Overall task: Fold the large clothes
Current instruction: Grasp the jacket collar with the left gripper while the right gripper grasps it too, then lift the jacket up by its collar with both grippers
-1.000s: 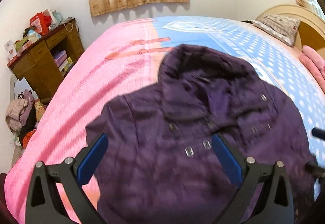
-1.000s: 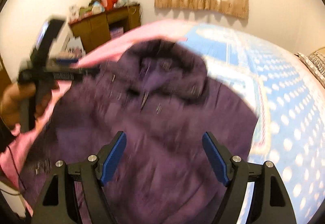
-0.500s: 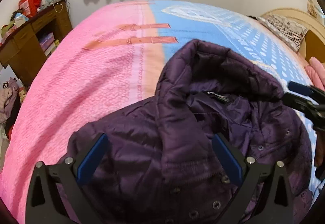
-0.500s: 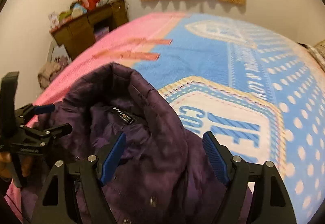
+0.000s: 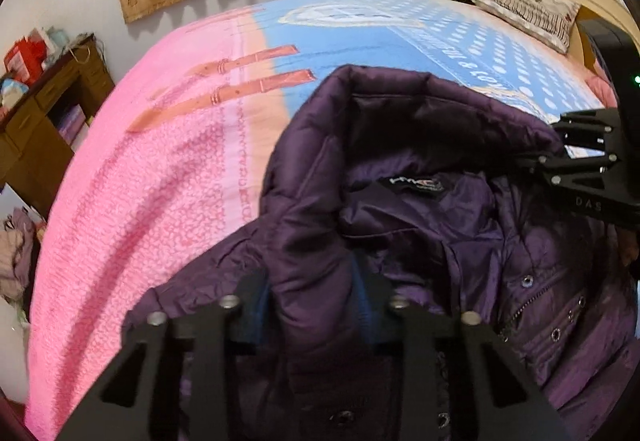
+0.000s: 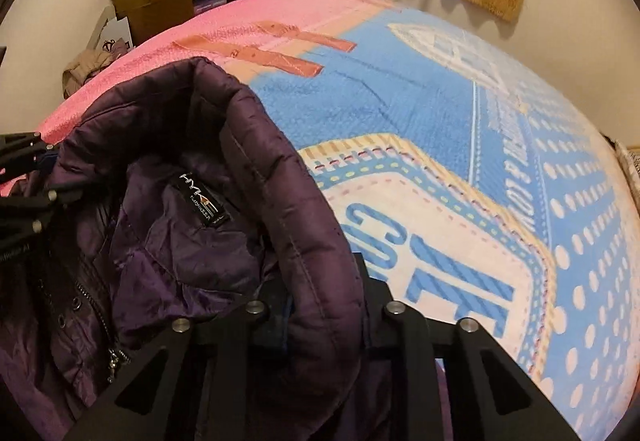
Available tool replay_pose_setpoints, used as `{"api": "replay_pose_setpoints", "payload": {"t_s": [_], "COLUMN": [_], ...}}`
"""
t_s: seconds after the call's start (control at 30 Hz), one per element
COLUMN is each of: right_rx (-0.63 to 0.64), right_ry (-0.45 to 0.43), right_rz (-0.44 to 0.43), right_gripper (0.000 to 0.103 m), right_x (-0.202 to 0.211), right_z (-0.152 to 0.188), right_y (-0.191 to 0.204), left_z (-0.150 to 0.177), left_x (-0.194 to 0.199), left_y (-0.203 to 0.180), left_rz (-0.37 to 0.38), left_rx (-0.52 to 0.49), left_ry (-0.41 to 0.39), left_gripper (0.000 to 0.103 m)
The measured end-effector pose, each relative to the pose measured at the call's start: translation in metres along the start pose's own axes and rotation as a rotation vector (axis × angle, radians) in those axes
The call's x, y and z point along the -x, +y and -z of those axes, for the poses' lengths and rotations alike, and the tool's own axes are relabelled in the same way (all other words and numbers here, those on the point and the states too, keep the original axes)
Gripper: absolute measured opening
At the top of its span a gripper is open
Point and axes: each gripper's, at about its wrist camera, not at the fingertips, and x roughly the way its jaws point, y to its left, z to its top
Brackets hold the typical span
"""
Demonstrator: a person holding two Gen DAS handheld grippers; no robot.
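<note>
Purple jacket (image 5: 420, 241) lies front-up on the bedspread (image 5: 160, 181), filling the lower half of both views, hood toward the top. Left gripper (image 5: 312, 305) has just closed onto the hood's padded rim at one side; right gripper (image 6: 324, 317) has pinched the opposite rim — paired holds, likely to pull the hood flat before folding.

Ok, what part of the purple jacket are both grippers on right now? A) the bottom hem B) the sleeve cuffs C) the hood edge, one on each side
C: the left gripper and right gripper have just closed on opposite sides of the purple jacket's hood edge.
</note>
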Motion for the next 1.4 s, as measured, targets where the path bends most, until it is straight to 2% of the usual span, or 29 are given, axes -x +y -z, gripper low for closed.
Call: {"api": "replay_pose_setpoints", "payload": {"t_s": [0.03, 0.23, 0.4, 0.57, 0.7, 0.8, 0.93, 1.17, 1.27, 1.37, 1.4], "right_rx": [-0.006, -0.031, -0.022, 0.013, 0.054, 0.117, 0.227, 0.309, 0.349, 0.343, 0.351], "right_ry": [-0.006, -0.042, -0.117, -0.167, -0.208, -0.217, -0.222, -0.240, -0.236, -0.228, -0.228], "right_rz": [0.005, 0.018, 0.040, 0.085, 0.113, 0.143, 0.217, 0.268, 0.284, 0.277, 0.279], "right_gripper": [0.019, 0.012, 0.011, 0.011, 0.011, 0.011, 0.011, 0.011, 0.011, 0.011, 0.011], "right_x": [0.003, 0.022, 0.044, 0.057, 0.065, 0.063, 0.055, 0.051, 0.047, 0.045, 0.044], "right_z": [0.001, 0.008, 0.016, 0.033, 0.054, 0.070, 0.089, 0.099, 0.104, 0.103, 0.103], "right_y": [-0.001, -0.009, -0.007, -0.001, 0.003, 0.009, 0.022, 0.029, 0.034, 0.032, 0.033], "left_z": [0.000, 0.006, 0.022, 0.040, 0.063, 0.079, 0.086, 0.100, 0.107, 0.103, 0.098], "left_x": [0.004, 0.029, 0.047, 0.064, 0.074, 0.072, 0.067, 0.054, 0.052, 0.061, 0.067], "left_y": [-0.001, 0.002, -0.001, -0.005, -0.015, -0.018, -0.014, -0.019, -0.020, -0.020, -0.020], "left_rz": [-0.009, -0.042, -0.092, -0.126, -0.187, -0.208, -0.189, -0.236, -0.252, -0.256, -0.275], "left_rx": [-0.014, -0.099, -0.197, -0.288, -0.427, -0.492, -0.492, -0.569, -0.595, -0.547, -0.528], "left_ry": [-0.007, -0.064, -0.130, -0.247, -0.346, -0.358, -0.350, -0.355, -0.359, -0.373, -0.386], "left_gripper": [0.023, 0.018, 0.017, 0.016, 0.016, 0.016, 0.017, 0.017, 0.020, 0.026, 0.041]}}
